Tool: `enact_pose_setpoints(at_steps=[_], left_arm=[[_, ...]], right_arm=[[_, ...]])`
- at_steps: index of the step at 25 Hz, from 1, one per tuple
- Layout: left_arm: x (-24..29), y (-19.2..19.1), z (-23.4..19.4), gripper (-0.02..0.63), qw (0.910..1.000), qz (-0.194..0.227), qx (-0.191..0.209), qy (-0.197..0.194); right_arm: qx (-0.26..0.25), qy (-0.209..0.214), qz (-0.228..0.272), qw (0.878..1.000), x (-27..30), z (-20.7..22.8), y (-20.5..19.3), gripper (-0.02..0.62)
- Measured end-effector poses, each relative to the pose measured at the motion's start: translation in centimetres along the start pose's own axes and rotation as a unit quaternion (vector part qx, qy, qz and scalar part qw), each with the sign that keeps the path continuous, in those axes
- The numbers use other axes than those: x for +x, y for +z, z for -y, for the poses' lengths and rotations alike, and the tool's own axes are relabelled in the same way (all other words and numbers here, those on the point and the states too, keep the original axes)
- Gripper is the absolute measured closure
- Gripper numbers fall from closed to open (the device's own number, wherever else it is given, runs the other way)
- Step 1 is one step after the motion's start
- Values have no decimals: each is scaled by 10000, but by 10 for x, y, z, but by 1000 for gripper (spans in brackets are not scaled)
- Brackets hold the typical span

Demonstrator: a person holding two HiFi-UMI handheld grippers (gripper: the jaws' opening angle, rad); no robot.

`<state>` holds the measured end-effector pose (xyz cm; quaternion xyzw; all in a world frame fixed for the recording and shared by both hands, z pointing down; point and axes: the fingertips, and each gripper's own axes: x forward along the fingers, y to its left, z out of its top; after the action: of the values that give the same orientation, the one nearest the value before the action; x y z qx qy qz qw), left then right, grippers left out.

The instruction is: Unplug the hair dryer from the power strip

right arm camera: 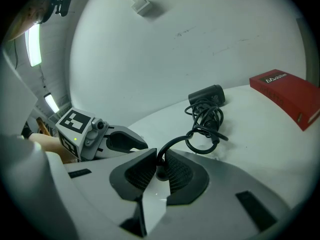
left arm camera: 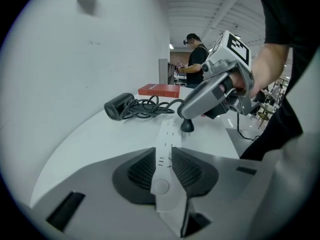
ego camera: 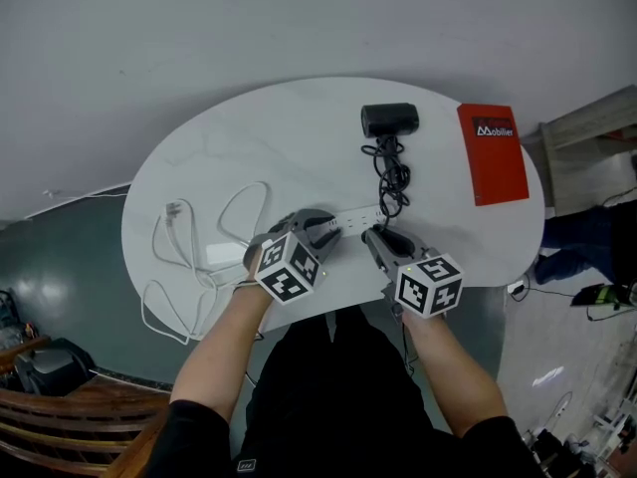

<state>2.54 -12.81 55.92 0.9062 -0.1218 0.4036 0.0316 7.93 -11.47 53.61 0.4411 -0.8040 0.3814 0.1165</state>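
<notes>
Both holds are set: left gripper (left arm camera: 163, 159) clamps the white plastic power strip (left arm camera: 169, 131), right gripper (right arm camera: 161, 151) pinches the black plug (right arm camera: 161, 172), seemingly still seated; pulling remains.

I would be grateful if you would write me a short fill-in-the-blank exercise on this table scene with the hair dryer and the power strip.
1. The left gripper is shut on the power strip, whose colour is ___.
2. The right gripper is shut on the black ___ at that strip.
3. The hair dryer lies on the table near a book whose cover is ___.

Missing words: white; plug; red.
</notes>
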Motion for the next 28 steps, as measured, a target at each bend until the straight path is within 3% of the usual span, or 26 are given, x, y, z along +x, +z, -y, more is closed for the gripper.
enact_pose_setpoints(at_steps=[4, 13, 20, 28], left_arm=[[-8, 2, 3, 500, 9999, 76, -97, 77], [-42, 21, 5, 500, 9933, 659, -784, 540], [-72, 39, 12, 503, 9863, 956, -1052, 834], [-104, 61, 7, 510, 9618, 1559, -1756, 1410]], right_arm=[[62, -104, -136, 9998, -9, 10, -16, 535], [551, -335, -397, 9971, -23, 38, -45, 534], [477, -561, -374, 9966, -53, 54, -48, 534], [-307, -542, 256, 9977, -87, 46, 11, 534]])
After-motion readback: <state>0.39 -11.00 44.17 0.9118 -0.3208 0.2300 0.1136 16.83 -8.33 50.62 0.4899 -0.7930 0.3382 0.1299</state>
